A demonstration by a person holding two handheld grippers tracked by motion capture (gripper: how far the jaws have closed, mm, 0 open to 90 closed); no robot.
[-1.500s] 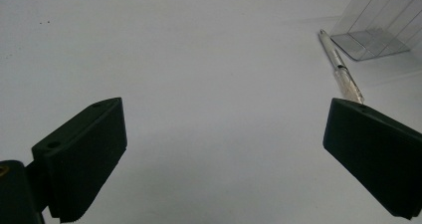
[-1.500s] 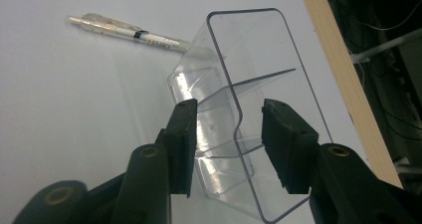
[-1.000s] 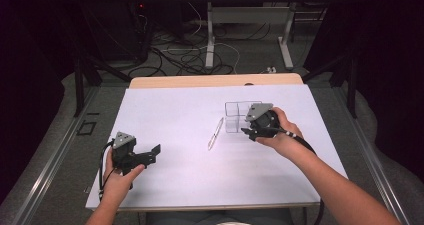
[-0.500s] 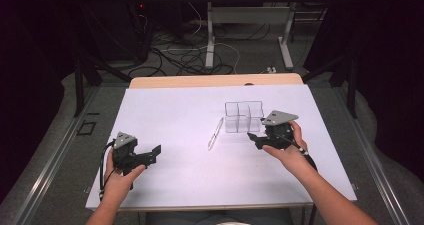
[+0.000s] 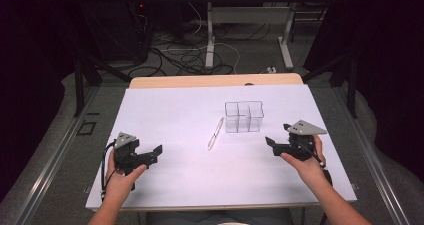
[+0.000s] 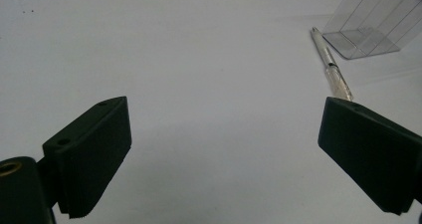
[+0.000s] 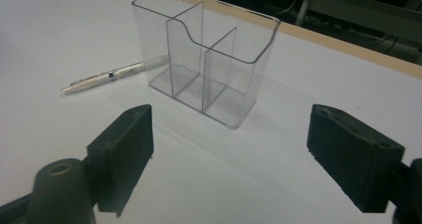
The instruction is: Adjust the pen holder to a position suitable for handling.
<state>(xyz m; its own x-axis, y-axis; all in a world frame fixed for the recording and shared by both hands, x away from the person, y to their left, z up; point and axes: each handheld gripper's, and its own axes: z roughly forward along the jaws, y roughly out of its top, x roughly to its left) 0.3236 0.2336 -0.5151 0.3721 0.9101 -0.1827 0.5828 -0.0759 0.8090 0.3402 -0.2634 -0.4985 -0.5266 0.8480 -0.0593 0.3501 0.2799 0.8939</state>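
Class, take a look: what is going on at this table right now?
A person sits at a white table with a gripper in each hand. The right gripper has just been opening its jaws, with nothing between them, and sits apart from the clear divided holder, which stands upright and empty. A pen lies flat beside the holder. The left gripper rests open on the table, holding nothing.

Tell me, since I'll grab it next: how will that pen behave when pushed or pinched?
The pen looks slim and round, lying flat on the white table, so a sideways nudge would probably roll it. Its smooth barrel may slip between pads. It seems stiff and light.
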